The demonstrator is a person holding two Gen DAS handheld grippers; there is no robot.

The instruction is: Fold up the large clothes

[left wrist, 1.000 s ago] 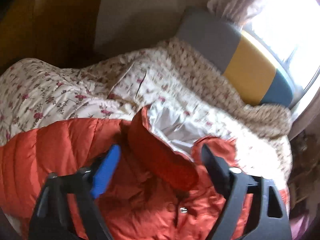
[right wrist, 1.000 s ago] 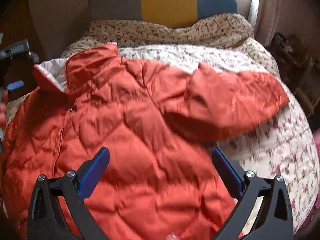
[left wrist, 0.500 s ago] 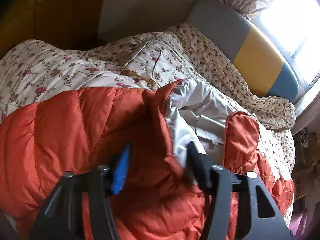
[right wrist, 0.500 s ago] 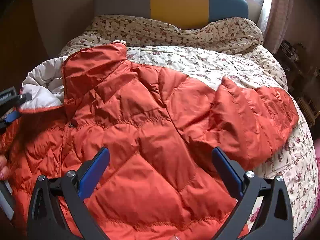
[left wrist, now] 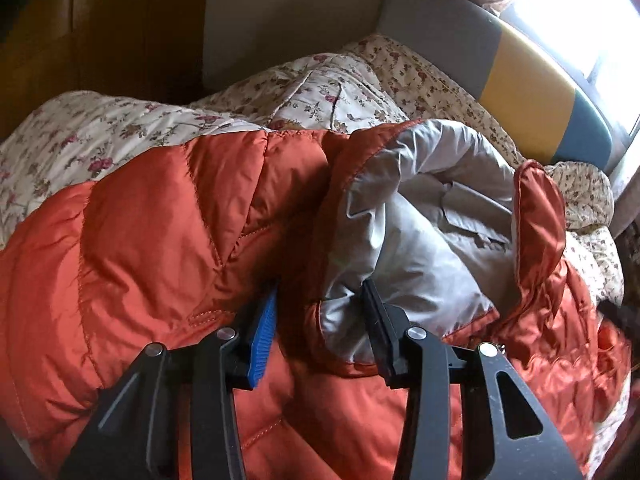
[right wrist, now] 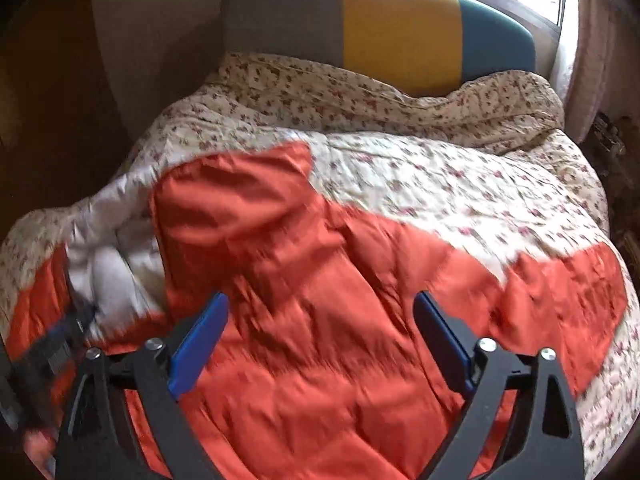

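An orange quilted jacket [left wrist: 160, 240] with grey lining [left wrist: 420, 220] lies spread on a bed. My left gripper [left wrist: 320, 320] sits low at the jacket's open front edge near the collar. Its jaws are closing, and a puffy fold of orange shell and grey lining fills the gap and touches both pads. In the right wrist view the jacket [right wrist: 320, 280] is blurred, with one sleeve [right wrist: 560, 292] stretched out to the right. My right gripper [right wrist: 320, 324] hovers over the jacket's body. Its jaws are wide and narrowing slightly, and they grip nothing.
A floral quilt [right wrist: 440, 184] covers the bed, bunched up near the grey, yellow and teal headboard [right wrist: 400, 28]. A bright window [left wrist: 580, 12] and curtain stand behind it. Dark furniture flanks the bed on both sides. The left gripper [right wrist: 60, 344] shows blurred at the lower left.
My left gripper sank onto the collar edge and its jaws narrowed around the fold. My right gripper slid sideways over the jacket, its jaws slightly narrower, and its view is now blurred.
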